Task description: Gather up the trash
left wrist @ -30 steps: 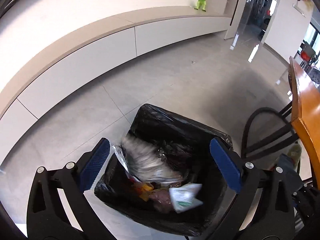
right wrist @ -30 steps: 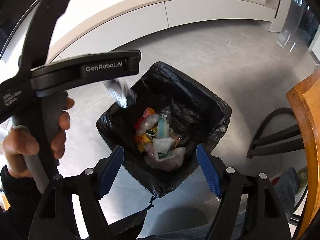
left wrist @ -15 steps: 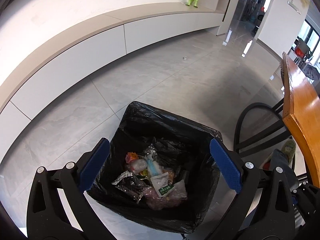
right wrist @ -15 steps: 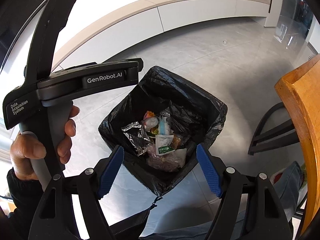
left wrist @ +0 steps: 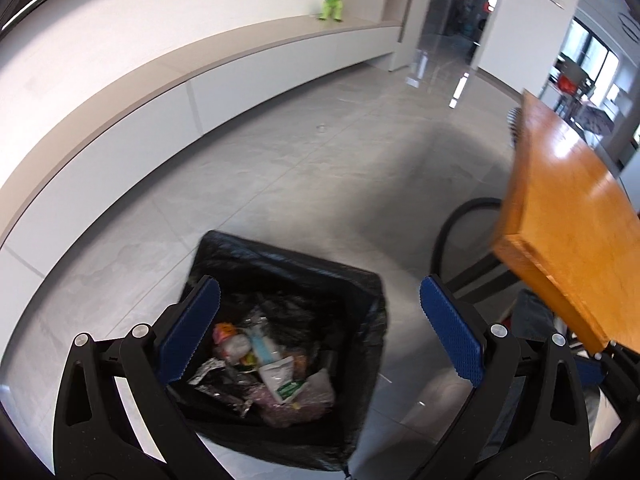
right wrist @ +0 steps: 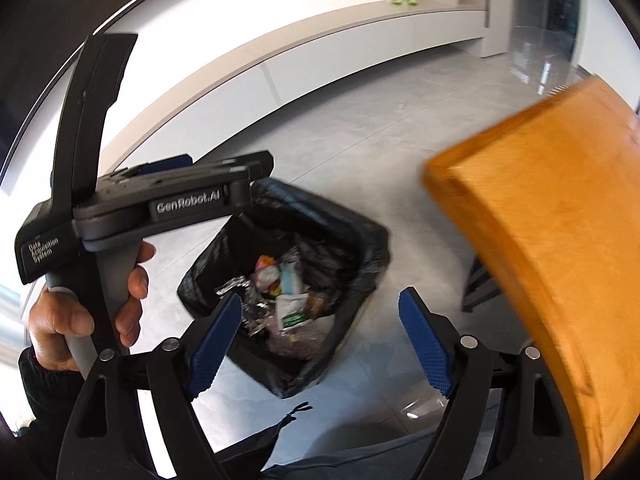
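Observation:
A bin lined with a black bag [left wrist: 352, 280] stands on the grey floor, also in the right wrist view [right wrist: 360, 236]. Inside lie several wrappers, among them a crumpled silver foil wrapper [left wrist: 216, 376] and a white-green sachet [left wrist: 286, 380]. My left gripper [left wrist: 320, 336] is open and empty above the bin. My right gripper [right wrist: 320, 332] is open and empty, also above the bin. The left tool's body [right wrist: 160, 204] and the hand holding it show in the right wrist view.
An orange wooden table [left wrist: 568, 216] juts in at the right, large and blurred in the right wrist view [right wrist: 552, 248]. A black chair [left wrist: 460, 240] stands under it. A low white cabinet [left wrist: 200, 92] with a green toy [left wrist: 332, 2] runs along the wall.
The silver foil wrapper fell from my left gripper into the bin. Both grippers have since swung right and up, so the table now fills more of both views.

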`<act>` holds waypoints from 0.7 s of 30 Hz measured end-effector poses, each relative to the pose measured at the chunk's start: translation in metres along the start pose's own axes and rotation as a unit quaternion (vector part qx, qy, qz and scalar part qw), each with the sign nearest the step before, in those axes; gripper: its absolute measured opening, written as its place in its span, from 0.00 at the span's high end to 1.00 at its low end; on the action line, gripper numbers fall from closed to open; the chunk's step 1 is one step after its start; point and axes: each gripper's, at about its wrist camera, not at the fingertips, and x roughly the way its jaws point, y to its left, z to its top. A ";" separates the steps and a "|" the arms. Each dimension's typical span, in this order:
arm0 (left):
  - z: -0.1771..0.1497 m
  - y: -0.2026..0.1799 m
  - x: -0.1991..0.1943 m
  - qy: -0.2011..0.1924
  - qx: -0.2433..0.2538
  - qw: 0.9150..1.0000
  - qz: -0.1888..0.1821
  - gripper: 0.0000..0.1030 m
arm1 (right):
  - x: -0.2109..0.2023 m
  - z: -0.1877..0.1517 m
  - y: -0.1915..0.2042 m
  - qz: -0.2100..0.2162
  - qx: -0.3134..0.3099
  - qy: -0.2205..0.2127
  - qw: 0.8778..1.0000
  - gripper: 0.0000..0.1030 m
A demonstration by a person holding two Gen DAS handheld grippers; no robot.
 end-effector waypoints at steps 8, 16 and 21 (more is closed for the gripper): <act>0.017 -0.082 0.007 0.005 0.060 0.997 -0.040 0.06 | -0.039 -0.004 -0.079 -0.027 0.075 -0.030 0.996 0.21; 0.030 -0.173 0.014 0.009 0.121 0.989 -0.088 0.06 | -0.083 -0.022 -0.158 -0.071 0.153 -0.066 0.983 0.20; 0.031 -0.233 0.022 0.018 0.159 0.980 -0.121 0.06 | -0.107 -0.040 -0.210 -0.109 0.204 -0.083 0.969 0.19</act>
